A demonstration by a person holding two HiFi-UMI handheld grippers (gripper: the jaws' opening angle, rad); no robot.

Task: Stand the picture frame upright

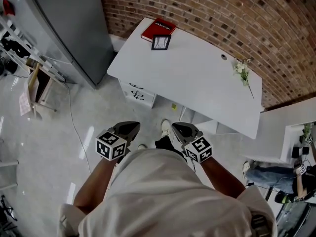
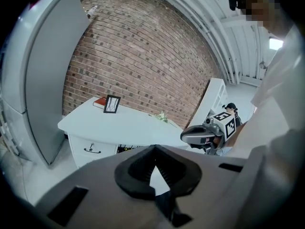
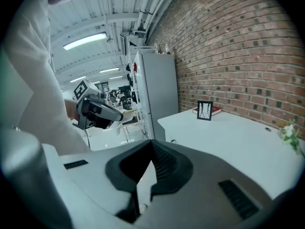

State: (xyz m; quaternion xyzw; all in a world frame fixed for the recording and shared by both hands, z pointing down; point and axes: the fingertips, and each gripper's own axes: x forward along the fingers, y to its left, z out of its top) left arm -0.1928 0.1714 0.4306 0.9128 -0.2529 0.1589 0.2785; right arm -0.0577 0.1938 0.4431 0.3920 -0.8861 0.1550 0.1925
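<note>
A small black picture frame (image 1: 161,42) stands upright near the far left corner of the white desk (image 1: 197,78), just in front of a red book (image 1: 158,29). The left gripper view has the frame (image 2: 112,104) far off, and so does the right gripper view (image 3: 205,110). Both grippers hang close to my body, well short of the desk. My left gripper (image 1: 129,128) is shut and holds nothing, as its own view shows (image 2: 155,175). My right gripper (image 1: 183,130) is also shut and empty (image 3: 145,175).
A sprig of white flowers (image 1: 243,72) lies at the desk's right side. A drawer unit (image 1: 138,94) sits under the desk. A tall grey cabinet (image 1: 69,23) stands to the left. Another white table (image 1: 289,127) and a person (image 1: 276,177) are at the right.
</note>
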